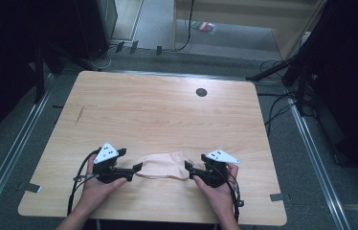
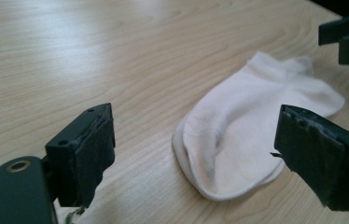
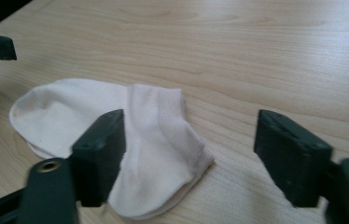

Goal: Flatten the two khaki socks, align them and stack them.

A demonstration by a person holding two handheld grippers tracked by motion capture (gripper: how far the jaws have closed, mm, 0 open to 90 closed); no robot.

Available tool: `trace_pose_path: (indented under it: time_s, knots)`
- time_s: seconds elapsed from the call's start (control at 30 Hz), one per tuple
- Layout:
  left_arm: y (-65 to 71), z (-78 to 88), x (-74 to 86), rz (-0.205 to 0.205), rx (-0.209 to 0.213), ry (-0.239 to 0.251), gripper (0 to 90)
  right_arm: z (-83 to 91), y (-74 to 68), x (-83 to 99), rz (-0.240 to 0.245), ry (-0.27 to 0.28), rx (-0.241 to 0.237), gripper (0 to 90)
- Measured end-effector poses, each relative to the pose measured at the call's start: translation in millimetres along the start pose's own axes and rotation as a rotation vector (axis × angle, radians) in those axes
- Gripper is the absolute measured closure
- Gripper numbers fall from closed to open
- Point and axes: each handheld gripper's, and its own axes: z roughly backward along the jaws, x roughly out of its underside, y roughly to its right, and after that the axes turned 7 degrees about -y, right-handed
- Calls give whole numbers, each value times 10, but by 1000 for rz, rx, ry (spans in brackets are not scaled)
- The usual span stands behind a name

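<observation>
On our pale wooden table (image 1: 167, 110), the left gripper (image 1: 137, 169) and right gripper (image 1: 188, 170) gape wide, empty, flanking a flat white ankle sock (image 1: 163, 165).

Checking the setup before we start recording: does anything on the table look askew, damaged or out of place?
Nothing stands out. The white ankle sock lies flat on the light wooden table, slightly rumpled, between the open left gripper and the open right gripper. No spill or visible damage.

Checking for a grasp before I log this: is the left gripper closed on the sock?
No, the left gripper has its fingers spread wide, and the sock lies flat on the table.
</observation>
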Motion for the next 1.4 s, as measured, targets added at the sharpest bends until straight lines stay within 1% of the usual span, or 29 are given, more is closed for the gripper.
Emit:
trace_pose_path:
  time_s: [0.03,0.1,0.17,0.3,0.37,0.43,0.5,0.57,0.67,0.9,1.0,1.1,1.2,1.3,1.33,1.4]
  knots:
    - [-14,22,-3,8,-2,17,123,11,4,-6,-7,8,-5,200]
    - [-42,61,-8,4,-10,32,73,39,18,-13,-17,25,-7,164]
    - [-73,91,-8,3,-23,34,71,67,24,-12,2,33,2,135]
    - [-164,139,-2,36,-39,39,71,109,63,-17,-10,45,5,135]
    - [-213,167,3,47,-59,40,71,125,83,-14,-10,47,10,135]
    - [-257,197,14,55,-75,39,71,140,109,-14,-19,50,11,135]
    - [-310,230,30,54,-99,42,71,156,131,-15,-21,53,13,135]
    - [-353,261,47,65,-108,46,71,178,165,-13,-28,59,20,135]
    - [-403,292,73,66,-127,42,71,198,198,-10,-30,61,26,135]
    - [-583,417,167,82,-179,46,71,252,273,6,-40,64,46,135]
    - [-675,477,223,95,-207,44,71,278,313,21,-32,68,57,135]
    - [-766,544,282,115,-229,44,71,322,368,47,-48,69,64,135]
    - [-829,605,336,122,-250,41,71,350,436,85,-58,70,69,135]
    - [-879,654,380,123,-270,37,71,372,507,134,-53,68,86,135]
    - [-903,678,399,126,-278,35,71,381,521,146,-62,64,86,135]
    - [-942,713,431,135,-288,43,71,397,573,176,-59,64,98,135]
